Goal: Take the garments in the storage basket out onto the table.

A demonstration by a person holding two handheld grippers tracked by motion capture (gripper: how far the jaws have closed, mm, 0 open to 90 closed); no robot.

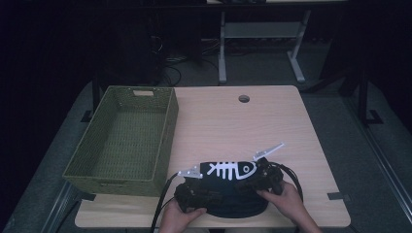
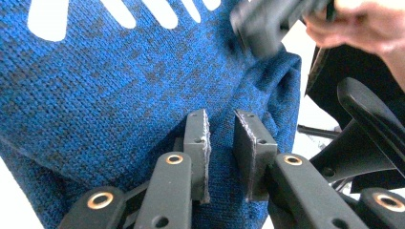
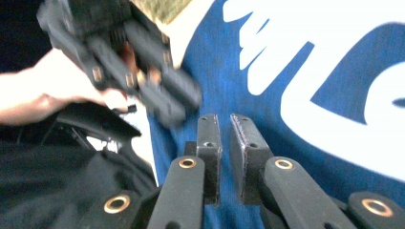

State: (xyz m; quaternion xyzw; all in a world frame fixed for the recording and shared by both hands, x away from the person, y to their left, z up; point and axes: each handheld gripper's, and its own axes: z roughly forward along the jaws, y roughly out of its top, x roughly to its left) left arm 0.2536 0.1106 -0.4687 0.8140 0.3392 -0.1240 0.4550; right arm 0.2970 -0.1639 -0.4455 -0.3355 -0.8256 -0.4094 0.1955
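Blue knitted cloth (image 1: 228,171) with a white fish-bone print, just beside the green basket (image 1: 167,141): soft, light and limp, best pinched at an edge; left gripper (image 2: 220,126) and right gripper (image 3: 224,125) nearly closed, each pinching its fabric.

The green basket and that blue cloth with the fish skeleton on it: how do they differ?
The green basket is a stiff, woven, open box with nothing in it; the blue cloth is soft knit with a white fish-skeleton print. The basket stands untouched at the table's left; the cloth lies at the near edge, with the left gripper and right gripper on it. Both rest on the wooden table.
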